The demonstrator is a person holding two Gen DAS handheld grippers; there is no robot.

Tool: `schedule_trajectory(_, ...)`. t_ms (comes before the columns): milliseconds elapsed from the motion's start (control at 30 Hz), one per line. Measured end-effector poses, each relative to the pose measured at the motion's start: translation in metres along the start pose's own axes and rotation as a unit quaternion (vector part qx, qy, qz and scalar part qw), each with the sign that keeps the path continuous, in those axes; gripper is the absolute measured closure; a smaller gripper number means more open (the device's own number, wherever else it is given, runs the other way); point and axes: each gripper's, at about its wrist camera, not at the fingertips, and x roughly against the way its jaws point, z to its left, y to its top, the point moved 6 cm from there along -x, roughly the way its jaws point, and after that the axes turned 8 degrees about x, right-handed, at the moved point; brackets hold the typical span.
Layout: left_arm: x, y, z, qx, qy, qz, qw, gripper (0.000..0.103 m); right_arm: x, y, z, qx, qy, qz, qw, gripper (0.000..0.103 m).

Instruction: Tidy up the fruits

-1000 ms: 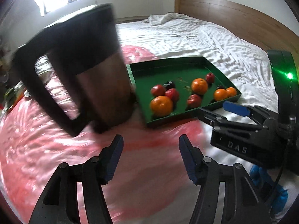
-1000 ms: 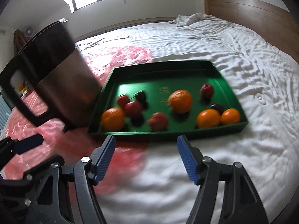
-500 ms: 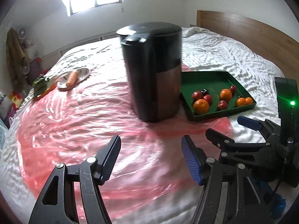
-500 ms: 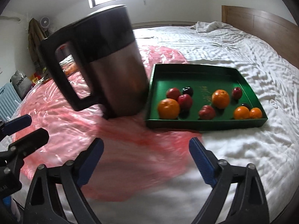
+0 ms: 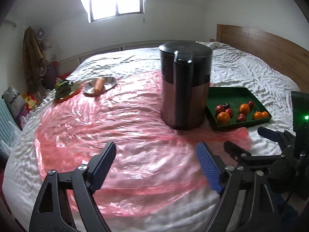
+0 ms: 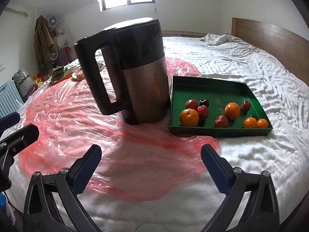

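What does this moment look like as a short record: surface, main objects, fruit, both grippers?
surface: bed with a white sheet, partly under a pink plastic sheet
kettle: upright, just left of the tray
green tray: holds oranges and red fruit
largest orange: near front left corner
left gripper: open, empty
right gripper: open, empty

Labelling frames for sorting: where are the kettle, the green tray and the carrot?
kettle (image 6: 143, 89), right wrist view, copper body.
green tray (image 6: 218, 132), right wrist view, near wall.
carrot (image 5: 98, 84), left wrist view, its middle, on a plate.
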Motion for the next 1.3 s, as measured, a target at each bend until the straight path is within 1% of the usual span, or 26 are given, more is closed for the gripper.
schedule_trajectory(133, 0.006, -0.006, 0.014, 0.013, 0.006, -0.002, 0.9999, 0.007, 0.005, -0.001, 0.009, 0.000, -0.001, -0.005, 1.000, 0.000)
schedule_trajectory(200, 0.009, -0.009, 0.021, 0.023, 0.007, -0.001, 0.9997, 0.005, 0.005, -0.003, 0.014, 0.003, -0.003, -0.003, 1.000, 0.000)
schedule_trajectory(267, 0.011, -0.011, 0.029, 0.031, 0.017, -0.001, 0.9994, 0.001, 0.006, -0.004, 0.018, 0.005, -0.004, -0.003, 1.000, 0.000)
schedule_trajectory(367, 0.013, -0.014, 0.036, 0.031, 0.030, -0.002, 0.9991, 0.001, 0.008, -0.007, 0.021, -0.002, -0.007, -0.002, 1.000, 0.000)
schedule_trajectory(667, 0.021, -0.012, 0.038, 0.026, 0.020, -0.010, 0.9994, 0.001, 0.016, -0.002, 0.025, -0.001, -0.012, -0.010, 1.000, 0.000)
schedule_trajectory(967, 0.023, -0.010, 0.036, 0.021, 0.016, -0.014, 0.9996, 0.001, 0.025, 0.003, 0.011, -0.005, -0.026, -0.018, 0.999, 0.000)
schedule_trajectory(1100, 0.022, -0.010, 0.036, 0.021, 0.016, -0.014, 0.9996, 0.001, 0.031, 0.010, 0.006, -0.003, -0.037, -0.029, 0.999, 0.000)
schedule_trajectory(1300, 0.021, -0.009, 0.037, 0.022, 0.016, -0.014, 0.9995, 0.001, 0.035, 0.018, 0.007, 0.007, -0.039, -0.042, 0.998, 0.000)
